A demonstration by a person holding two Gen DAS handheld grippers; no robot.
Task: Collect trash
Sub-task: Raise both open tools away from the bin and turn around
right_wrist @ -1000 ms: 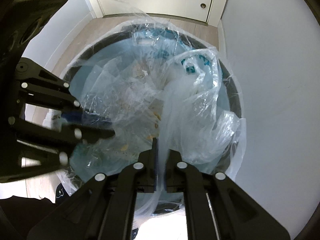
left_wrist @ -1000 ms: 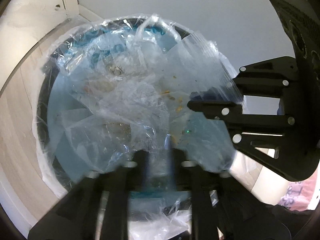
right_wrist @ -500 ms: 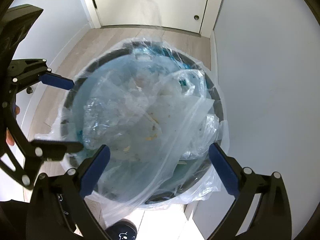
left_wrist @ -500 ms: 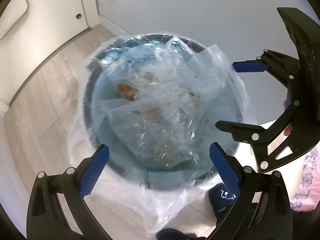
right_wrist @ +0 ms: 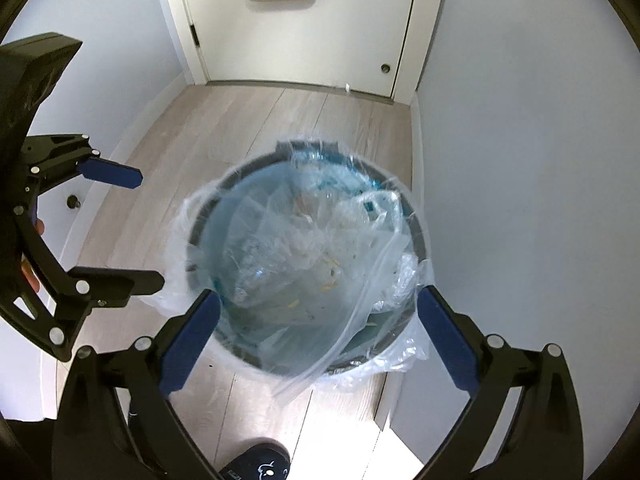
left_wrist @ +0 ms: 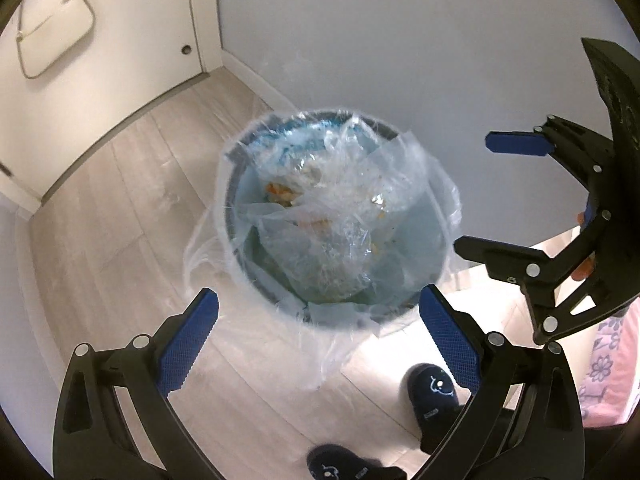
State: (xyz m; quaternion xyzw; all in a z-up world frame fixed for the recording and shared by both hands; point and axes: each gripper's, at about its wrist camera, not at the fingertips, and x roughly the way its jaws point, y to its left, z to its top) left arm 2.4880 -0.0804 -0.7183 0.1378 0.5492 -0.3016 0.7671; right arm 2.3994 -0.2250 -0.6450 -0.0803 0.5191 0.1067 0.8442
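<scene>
We're looking straight down on the clear plastic bag of trash [left_wrist: 332, 224], slumped inside the round bin [left_wrist: 236, 208] on the pale wood floor [left_wrist: 108, 232], tucked into the corner close to the grey wall [left_wrist: 400, 40]. It reads as thin film, crumpled, with orange scraps and crumbs inside, so we judge it light, soft and slippery, and easy to tear if we pinch a single layer. In the right wrist view there's a looped handle [right_wrist: 380, 204] standing up toward the wall side of the bin; that, or a gathered bunch of film near the mouth, looks like our best hold. The bag has no real long axis as it lies: it's a heap, mouth and handle pointing up at us, and it would hang lengthwise downward once lifted. Around it, the bin liner [right_wrist: 180, 276] drapes over the rim and spills onto the floor. Both tools hang above the bin, apart from the plastic: the left gripper [left_wrist: 318, 344] has just sprung wide with nothing between its blue pads, and the right gripper [right_wrist: 318, 344] has just opened likewise, empty. A navy slipper [left_wrist: 436, 392] sits just beside the bin.
</scene>
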